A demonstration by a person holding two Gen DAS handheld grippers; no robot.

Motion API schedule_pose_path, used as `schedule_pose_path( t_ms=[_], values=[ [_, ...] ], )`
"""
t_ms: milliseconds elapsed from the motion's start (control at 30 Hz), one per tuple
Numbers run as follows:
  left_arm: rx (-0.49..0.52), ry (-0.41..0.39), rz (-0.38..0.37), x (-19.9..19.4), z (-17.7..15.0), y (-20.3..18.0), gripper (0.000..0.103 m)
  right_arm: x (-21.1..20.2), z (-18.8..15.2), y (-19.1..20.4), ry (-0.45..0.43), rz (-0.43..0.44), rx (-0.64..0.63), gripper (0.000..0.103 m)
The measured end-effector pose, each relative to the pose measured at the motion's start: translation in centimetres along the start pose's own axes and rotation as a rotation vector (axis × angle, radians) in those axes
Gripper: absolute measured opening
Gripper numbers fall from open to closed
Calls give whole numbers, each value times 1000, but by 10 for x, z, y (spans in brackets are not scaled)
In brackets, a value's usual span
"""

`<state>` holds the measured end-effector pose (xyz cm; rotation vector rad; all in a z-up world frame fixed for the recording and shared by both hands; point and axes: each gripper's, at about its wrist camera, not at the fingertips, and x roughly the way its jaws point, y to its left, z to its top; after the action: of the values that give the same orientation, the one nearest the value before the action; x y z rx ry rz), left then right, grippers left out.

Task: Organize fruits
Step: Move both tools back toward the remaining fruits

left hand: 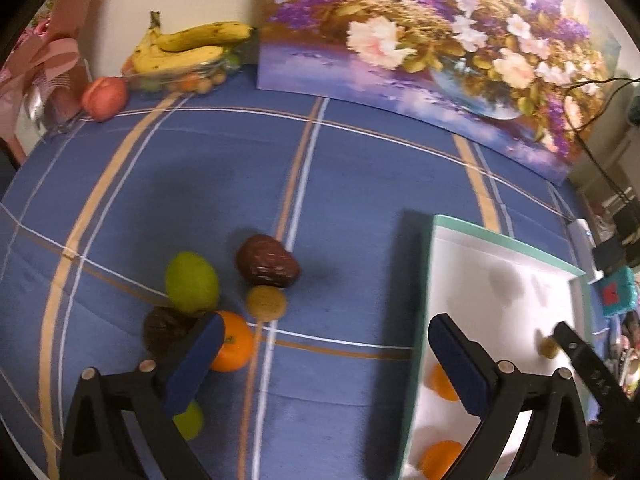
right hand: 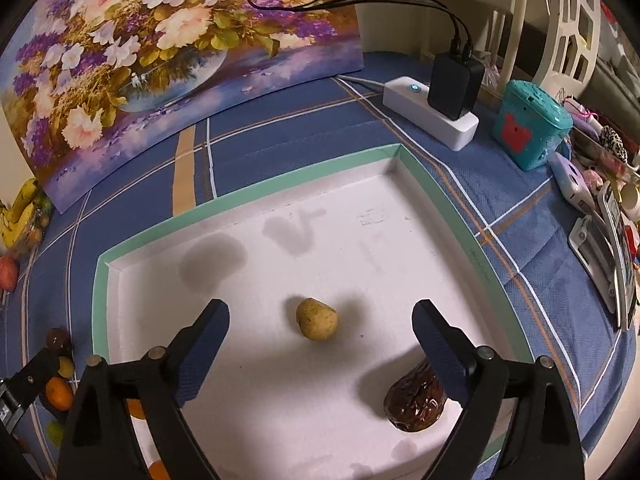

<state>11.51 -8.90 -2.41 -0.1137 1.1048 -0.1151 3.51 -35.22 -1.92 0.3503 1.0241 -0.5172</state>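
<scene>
where the white tray point(right hand: 120, 264) lies, a longan point(right hand: 317, 319) rests inside.

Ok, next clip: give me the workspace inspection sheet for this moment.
Surface: blue plaid tablecloth, bare patches between items.
Job's things: white tray with green rim holds a small yellow-brown fruit, a dark wrinkled fruit and oranges; loose pile on the cloth: green fruit, dark fruit, orange.
Clutter: banana bowl, teal box, gadgets along the right edge.
Grippers: left gripper open over the cloth, empty; right gripper open above the tray, empty.
Cables: black leads into a charger on the white power strip.
Surroundings: flower painting leaning at the back.
</scene>
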Motion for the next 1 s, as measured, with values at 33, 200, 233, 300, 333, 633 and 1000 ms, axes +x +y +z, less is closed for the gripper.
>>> schedule_pose_path(
  t_ms=[33, 200, 233, 300, 333, 633, 1000],
  values=[
    [-3, -2, 6, 0, 0, 1, 103, -1, 0, 0, -7, 5, 2, 94],
    [-3, -22, 33, -1, 0, 5, 103, -8, -2, 6, -84, 4, -52, 95],
    [0, -25, 34, -2, 1, 5, 103, -10, -2, 8, -96, 3, -63, 95],
    [1, -24, 13, -5, 3, 6, 103, -13, -3, 11, -115, 10, -76, 95],
    [-2, -20, 3, -6, 5, 6, 103, -15, -3, 12, -122, 12, -84, 95],
    [-50, -38, 58, -27, 19, 21, 103, -20, -11, 19, -70, 45, -94, 95],
    [-119, -79, 48, -45, 31, 71, 103, -40, -19, 46, -110, 98, -137, 95]
  ],
)
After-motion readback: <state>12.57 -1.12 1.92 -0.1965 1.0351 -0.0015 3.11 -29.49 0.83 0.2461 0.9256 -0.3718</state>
